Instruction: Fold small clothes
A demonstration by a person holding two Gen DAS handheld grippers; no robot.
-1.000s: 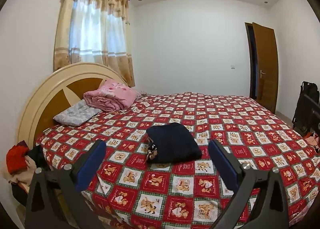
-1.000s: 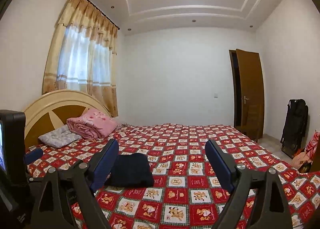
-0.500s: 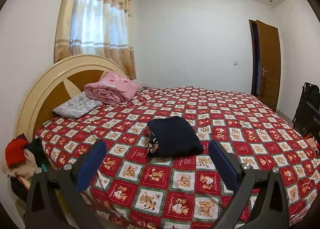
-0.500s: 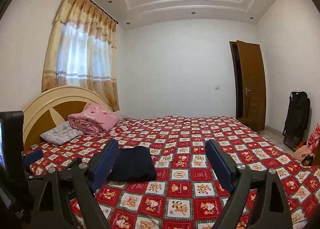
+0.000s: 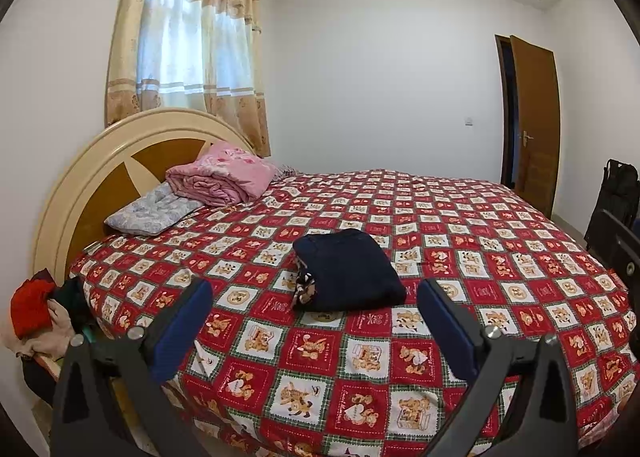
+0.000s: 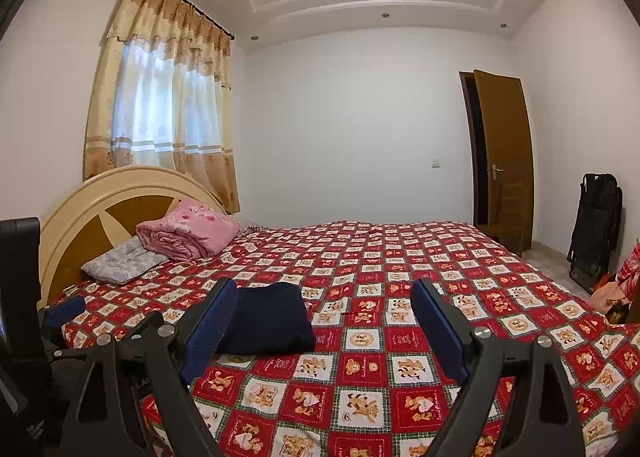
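White-walled bedroom; curtained window (image 6: 168, 113); brown door (image 6: 504, 153) ajar.

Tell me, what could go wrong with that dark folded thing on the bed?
The folded navy garment lies by itself on the bedspread, and both claws, left and right, are open and empty. A patterned bit pokes out its side; a claw snagging there might pull the fold apart.

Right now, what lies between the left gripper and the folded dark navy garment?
Only bare red patchwork bedspread; the left wrist view shows nothing between the open left gripper and the folded dark navy garment.
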